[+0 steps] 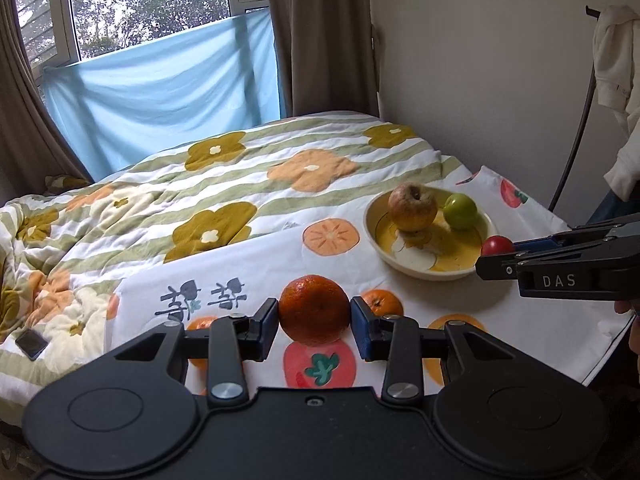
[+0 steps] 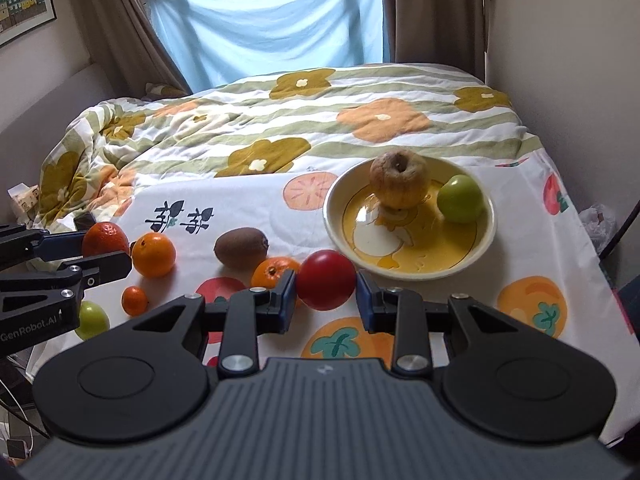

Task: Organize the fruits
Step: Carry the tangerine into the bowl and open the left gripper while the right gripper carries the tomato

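Observation:
My left gripper [image 1: 314, 312] is shut on a dark orange tangerine [image 1: 314, 310], held above the fruit-print cloth; it also shows in the right wrist view [image 2: 106, 248]. My right gripper [image 2: 326, 286] is shut on a red fruit [image 2: 326, 285] just in front of the yellow bowl [image 2: 408, 270]; it also shows in the left wrist view [image 1: 496, 250]. The bowl holds a wrinkled apple [image 2: 399, 179] and a green fruit [image 2: 460, 199]. Loose on the cloth lie an orange [image 2: 154, 255], a kiwi [image 2: 241, 247], a tangerine [image 2: 274, 270], a small kumquat [image 2: 134, 300] and a green fruit [image 2: 92, 320].
The fruit-print cloth [image 2: 520, 248] lies on a bed with a flowered quilt [image 2: 280, 120]. A wall [image 1: 500, 60] runs along the right. A phone [image 1: 31, 343] lies on the quilt at the left. The cloth's edge drops off at the right.

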Demonstrator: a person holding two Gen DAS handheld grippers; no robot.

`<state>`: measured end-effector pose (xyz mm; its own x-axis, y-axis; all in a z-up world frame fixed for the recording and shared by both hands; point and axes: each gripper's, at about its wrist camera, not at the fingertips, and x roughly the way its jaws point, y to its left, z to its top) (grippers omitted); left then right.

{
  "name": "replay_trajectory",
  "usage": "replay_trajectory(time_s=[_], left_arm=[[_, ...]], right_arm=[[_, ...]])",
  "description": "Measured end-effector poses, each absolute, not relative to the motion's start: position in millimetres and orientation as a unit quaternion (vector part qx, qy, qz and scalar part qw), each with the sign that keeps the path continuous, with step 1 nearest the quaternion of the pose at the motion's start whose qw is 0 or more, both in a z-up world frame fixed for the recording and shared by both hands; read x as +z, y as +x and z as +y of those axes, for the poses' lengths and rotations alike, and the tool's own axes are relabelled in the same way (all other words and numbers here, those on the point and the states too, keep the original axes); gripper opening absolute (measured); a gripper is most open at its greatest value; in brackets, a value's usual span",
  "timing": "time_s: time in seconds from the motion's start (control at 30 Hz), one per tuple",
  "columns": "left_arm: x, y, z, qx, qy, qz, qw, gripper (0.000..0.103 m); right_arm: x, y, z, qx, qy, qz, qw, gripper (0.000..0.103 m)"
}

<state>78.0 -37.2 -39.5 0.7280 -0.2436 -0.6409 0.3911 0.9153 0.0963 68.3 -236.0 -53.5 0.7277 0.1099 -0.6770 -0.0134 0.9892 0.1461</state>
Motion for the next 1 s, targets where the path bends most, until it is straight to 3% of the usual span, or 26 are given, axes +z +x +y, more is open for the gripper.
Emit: replay_trajectory(time_s=[0.4, 1.0], left_arm=[[-35.8, 101.1, -133.3, -0.177, 0.087, 0.334, 0.922, 0.043], [-102.6, 169.5, -220.5, -0.154, 0.111, 0.389, 0.902, 0.042]], right_arm=[[-47.3, 85.3, -332.6, 0.043, 0.048, 0.366, 0.928, 0.047], [-91.7, 136.9, -416.3, 0.068, 0.045, 0.387, 0.918, 0.047]])
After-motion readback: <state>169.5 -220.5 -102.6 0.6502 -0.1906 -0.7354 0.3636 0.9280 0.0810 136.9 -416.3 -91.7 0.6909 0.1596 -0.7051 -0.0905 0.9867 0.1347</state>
